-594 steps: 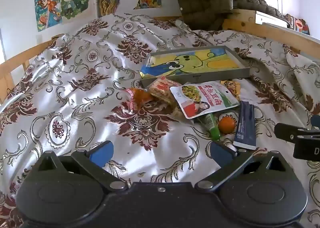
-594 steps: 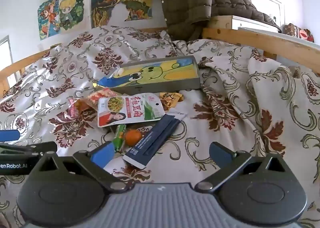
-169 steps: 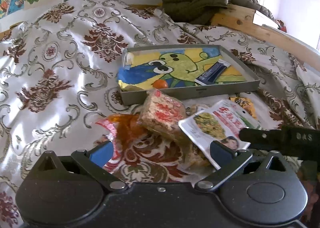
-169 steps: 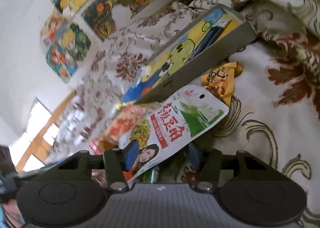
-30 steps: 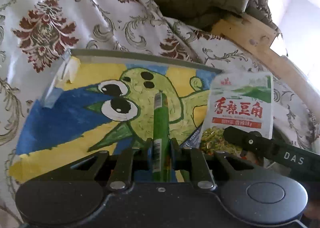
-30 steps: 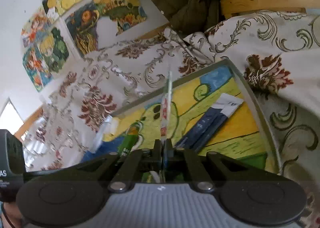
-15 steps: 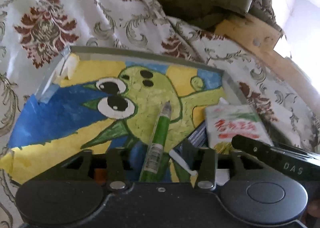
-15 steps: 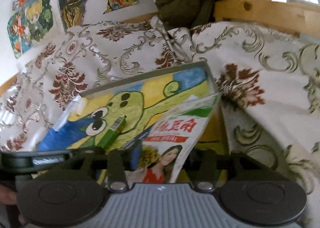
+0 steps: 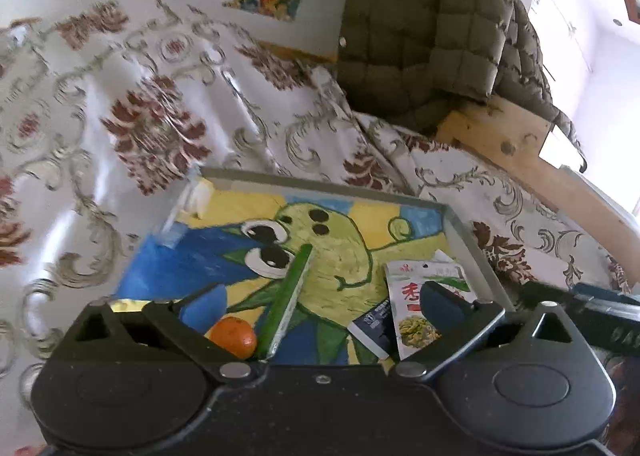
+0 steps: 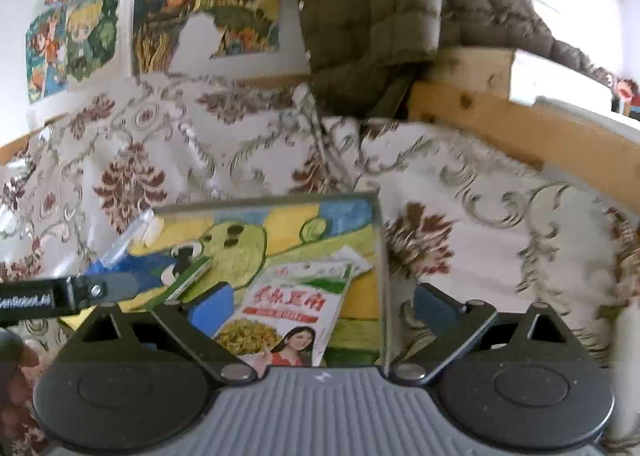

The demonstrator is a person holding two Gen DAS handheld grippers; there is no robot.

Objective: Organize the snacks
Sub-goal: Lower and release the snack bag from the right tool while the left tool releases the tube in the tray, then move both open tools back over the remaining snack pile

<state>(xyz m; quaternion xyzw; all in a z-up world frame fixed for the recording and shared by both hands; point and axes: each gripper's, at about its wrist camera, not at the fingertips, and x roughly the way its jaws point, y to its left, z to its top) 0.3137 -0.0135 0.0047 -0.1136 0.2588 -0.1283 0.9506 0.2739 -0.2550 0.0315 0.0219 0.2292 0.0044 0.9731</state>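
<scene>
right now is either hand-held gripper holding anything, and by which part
Nothing is held. Both jaws have just opened: the green stick lies free before the left hand-held gripper, the pouch before the right.

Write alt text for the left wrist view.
The left tongs stand open above a painted tray on a floral bedspread. In the tray lie a green stick pack, an orange ball, a dark blue packet and a white snack bag.

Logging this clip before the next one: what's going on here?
A person is sorting snacks into a painted tray on a bed. Both jaws have just been opening: the left hand-held gripper stands open above the green stick and the right hand-held gripper above the white snack pouch. An orange ball and dark packet also lie inside.
</scene>
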